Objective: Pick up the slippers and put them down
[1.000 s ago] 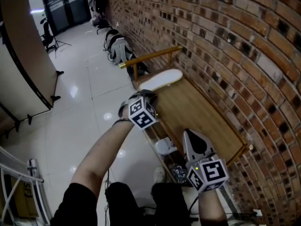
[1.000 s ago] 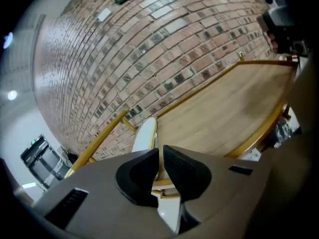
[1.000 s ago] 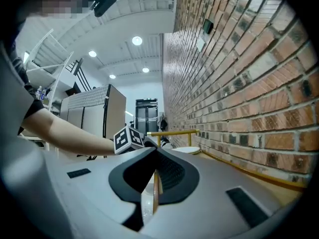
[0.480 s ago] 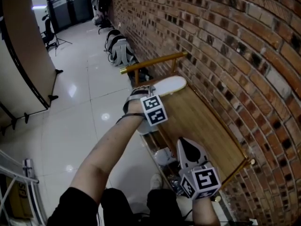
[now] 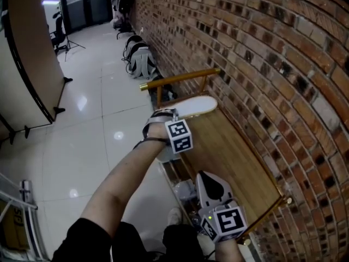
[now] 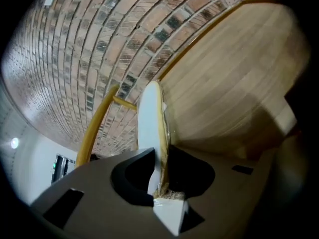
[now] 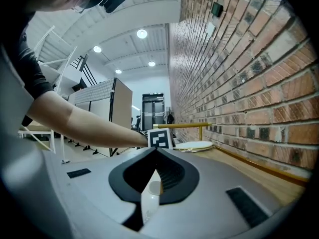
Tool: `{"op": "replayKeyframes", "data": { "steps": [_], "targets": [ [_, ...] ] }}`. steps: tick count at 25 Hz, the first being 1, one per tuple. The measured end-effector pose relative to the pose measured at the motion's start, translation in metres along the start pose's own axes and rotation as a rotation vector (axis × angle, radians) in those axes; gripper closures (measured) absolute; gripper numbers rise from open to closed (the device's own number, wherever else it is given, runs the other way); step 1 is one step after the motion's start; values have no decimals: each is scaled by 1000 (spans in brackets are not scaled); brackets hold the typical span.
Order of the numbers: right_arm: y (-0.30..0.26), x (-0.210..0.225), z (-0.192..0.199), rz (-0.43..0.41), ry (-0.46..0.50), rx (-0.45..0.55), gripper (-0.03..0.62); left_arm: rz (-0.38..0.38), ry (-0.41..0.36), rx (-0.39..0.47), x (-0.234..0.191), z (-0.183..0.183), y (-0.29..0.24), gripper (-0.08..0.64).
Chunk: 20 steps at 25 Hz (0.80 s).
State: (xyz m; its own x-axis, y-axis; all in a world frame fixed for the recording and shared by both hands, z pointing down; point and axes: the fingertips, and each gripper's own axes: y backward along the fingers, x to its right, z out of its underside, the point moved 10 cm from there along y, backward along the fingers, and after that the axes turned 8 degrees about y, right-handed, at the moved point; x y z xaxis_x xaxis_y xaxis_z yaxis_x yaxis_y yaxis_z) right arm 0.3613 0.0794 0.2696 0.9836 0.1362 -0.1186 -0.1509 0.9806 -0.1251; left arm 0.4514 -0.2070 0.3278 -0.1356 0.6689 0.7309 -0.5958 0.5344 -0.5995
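Clamps white slipper [image 6: 149,118] with left gripper [image 6: 160,156] on the wooden shelf [image 6: 234,83], jaws just closing in. Holds right gripper [image 7: 155,171] jaws together, empty.

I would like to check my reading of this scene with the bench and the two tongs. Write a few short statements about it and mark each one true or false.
1. The slippers are at the far end of the bench, near the rail. True.
2. The wall is plain white. False: it is brick.
3. The left tongs are empty. False: they have just been closing and now grip the slippers' edge.
4. The right tongs hold nothing. True.
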Motion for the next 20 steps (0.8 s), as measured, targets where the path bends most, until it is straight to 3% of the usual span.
{"op": "replayKeyframes", "data": {
  "steps": [6, 15, 20],
  "targets": [
    [5, 1, -3, 7, 6, 12, 581, -19, 27, 39, -5, -5, 23, 492],
    [36, -11, -21, 29, 26, 50, 581, 74, 98, 77, 7, -1, 94, 503],
    [55, -25, -34, 78, 67, 60, 581, 77, 143, 117, 13, 11, 146, 503]
  ]
}}
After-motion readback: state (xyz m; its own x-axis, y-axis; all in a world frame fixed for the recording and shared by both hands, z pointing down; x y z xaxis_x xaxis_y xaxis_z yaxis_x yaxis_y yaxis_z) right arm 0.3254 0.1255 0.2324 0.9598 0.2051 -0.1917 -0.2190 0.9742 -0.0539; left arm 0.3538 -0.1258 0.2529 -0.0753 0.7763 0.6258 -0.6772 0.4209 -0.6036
